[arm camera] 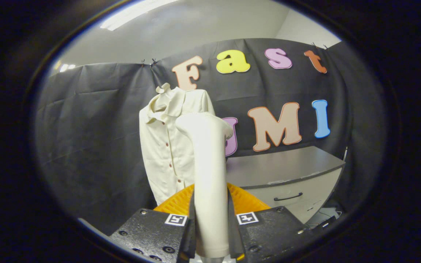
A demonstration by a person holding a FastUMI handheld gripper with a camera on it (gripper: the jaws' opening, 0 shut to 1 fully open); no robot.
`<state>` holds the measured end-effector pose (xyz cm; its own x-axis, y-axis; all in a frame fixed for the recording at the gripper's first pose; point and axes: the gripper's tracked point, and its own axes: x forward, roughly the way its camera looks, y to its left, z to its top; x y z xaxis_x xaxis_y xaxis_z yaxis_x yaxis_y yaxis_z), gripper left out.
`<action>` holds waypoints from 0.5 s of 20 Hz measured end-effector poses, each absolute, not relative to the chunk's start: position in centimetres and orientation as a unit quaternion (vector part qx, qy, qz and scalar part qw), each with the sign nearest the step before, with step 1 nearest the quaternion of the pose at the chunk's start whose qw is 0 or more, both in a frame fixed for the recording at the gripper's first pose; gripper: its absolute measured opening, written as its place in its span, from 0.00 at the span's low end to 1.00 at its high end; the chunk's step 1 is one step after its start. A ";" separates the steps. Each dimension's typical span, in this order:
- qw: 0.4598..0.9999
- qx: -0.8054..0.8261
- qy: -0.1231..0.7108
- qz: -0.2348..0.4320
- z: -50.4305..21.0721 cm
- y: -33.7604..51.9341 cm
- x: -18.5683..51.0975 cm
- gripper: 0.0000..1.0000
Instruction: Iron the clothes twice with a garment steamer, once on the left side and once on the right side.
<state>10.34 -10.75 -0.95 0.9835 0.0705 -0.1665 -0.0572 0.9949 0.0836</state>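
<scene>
Gripper [210, 233] clamped tight on the garment steamer [208, 175], both fingers squeezing its upright handle. Just beyond the steamer's head, the cream shirt [165, 146] hangs before the booth wall, left of the grey cabinet [287, 179].

You are looking through a fisheye view, evenly and softly lit from overhead; a ceiling light panel [137, 14] glares white above the dark cloth wall [86, 120]. The pale steamer handle [210, 182], gripped on both sides by the gripper [211, 233], is close and slightly soft. The cream shirt [163, 146] beyond is sharper. Straight lines bow toward the edges, where detail blurs and darkens.
</scene>
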 end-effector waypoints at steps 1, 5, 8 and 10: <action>0.995 0.045 0.082 0.040 -0.8 -10.2 10.1 0.35; 0.994 0.046 0.078 0.062 -0.3 -7.8 9.9 0.35; 0.992 0.051 0.072 0.087 0.3 -4.5 10.5 0.35; 0.991 0.044 0.070 0.102 0.8 -1.8 11.5 0.35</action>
<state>11.46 -1.75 0.75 0.9693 0.2089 -0.1300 -0.1965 0.9752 0.1022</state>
